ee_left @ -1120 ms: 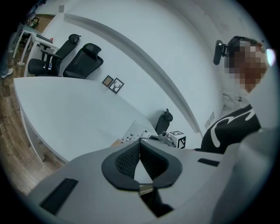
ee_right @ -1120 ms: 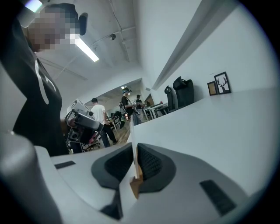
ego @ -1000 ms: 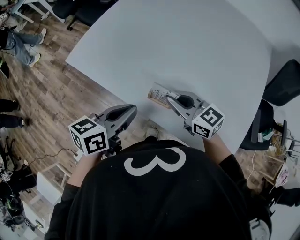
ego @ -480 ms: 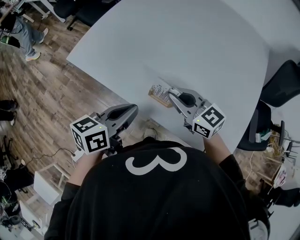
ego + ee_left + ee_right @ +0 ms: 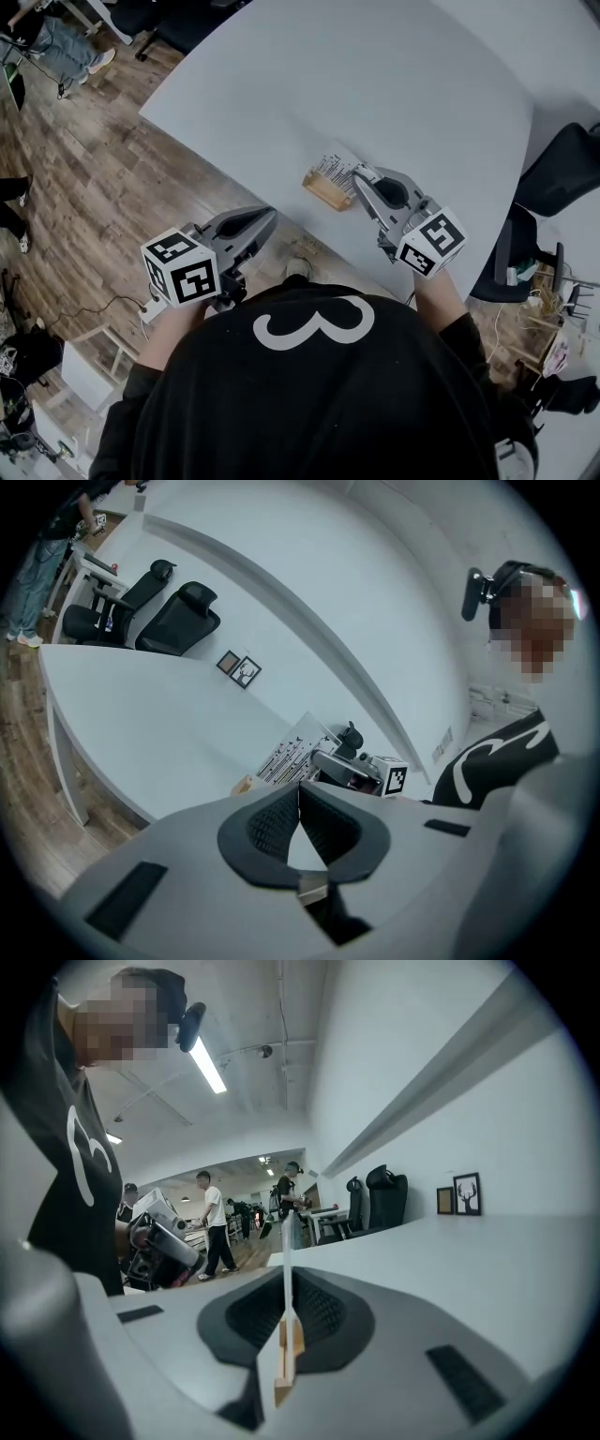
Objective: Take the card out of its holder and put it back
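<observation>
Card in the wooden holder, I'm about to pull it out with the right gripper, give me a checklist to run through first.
1. Right gripper shut on the white printed card: ok, the pads pinch its edge.
2. Card seated in the light wooden slotted holder: ok, it stands upright in the slot.
3. Card unbent: ok, it reads as one straight line in the right gripper view.
4. Holder resting on the pale grey table: ok.
5. Holder steadied by the left gripper: not ok, it is shut on nothing and off the table edge, apart from the holder.
</observation>
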A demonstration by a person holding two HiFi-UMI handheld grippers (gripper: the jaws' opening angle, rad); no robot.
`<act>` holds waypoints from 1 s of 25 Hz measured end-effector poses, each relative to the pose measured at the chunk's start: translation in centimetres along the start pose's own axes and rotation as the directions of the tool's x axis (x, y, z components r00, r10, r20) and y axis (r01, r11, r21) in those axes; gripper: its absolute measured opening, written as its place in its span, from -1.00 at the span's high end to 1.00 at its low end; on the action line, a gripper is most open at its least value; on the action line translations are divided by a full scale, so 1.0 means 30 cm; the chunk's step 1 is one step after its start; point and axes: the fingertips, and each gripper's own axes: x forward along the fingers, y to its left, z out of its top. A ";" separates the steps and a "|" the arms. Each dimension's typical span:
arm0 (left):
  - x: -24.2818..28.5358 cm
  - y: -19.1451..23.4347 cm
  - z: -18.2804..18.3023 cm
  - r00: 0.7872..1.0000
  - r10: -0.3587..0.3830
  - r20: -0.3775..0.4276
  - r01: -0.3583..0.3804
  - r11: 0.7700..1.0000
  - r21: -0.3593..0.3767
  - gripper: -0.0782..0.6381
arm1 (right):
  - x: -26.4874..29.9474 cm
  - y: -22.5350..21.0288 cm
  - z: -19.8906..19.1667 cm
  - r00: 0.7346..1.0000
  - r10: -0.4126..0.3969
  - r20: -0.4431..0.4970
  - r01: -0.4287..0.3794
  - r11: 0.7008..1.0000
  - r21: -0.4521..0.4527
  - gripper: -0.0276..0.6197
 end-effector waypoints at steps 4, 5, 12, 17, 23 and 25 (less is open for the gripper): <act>-0.041 -0.022 0.008 1.000 -0.008 0.013 0.008 1.000 0.009 0.74 | -0.037 0.012 0.084 0.998 -0.046 0.048 0.048 0.998 -0.033 0.83; -0.054 -0.029 0.012 1.000 -0.012 0.018 0.011 1.000 0.009 0.74 | -0.046 0.022 0.105 0.997 -0.055 0.061 0.057 0.998 -0.034 0.83; -0.158 -0.093 0.030 0.997 -0.057 0.042 0.056 0.998 0.014 0.74 | -0.101 0.152 0.212 0.985 -0.094 0.147 0.087 0.995 0.052 0.84; -0.239 -0.134 0.005 0.997 -0.072 0.020 0.072 0.997 0.023 0.74 | -0.153 0.253 0.240 0.971 -0.128 0.203 0.090 0.978 0.187 0.84; -0.323 -0.202 -0.019 0.991 -0.127 0.039 0.126 0.992 0.021 0.74 | -0.224 0.373 0.216 0.957 -0.175 0.232 0.100 0.948 0.302 0.84; -0.354 -0.231 -0.031 0.989 -0.143 0.038 0.141 0.989 0.043 0.74 | -0.245 0.428 0.203 0.954 -0.183 0.238 0.099 0.940 0.327 0.84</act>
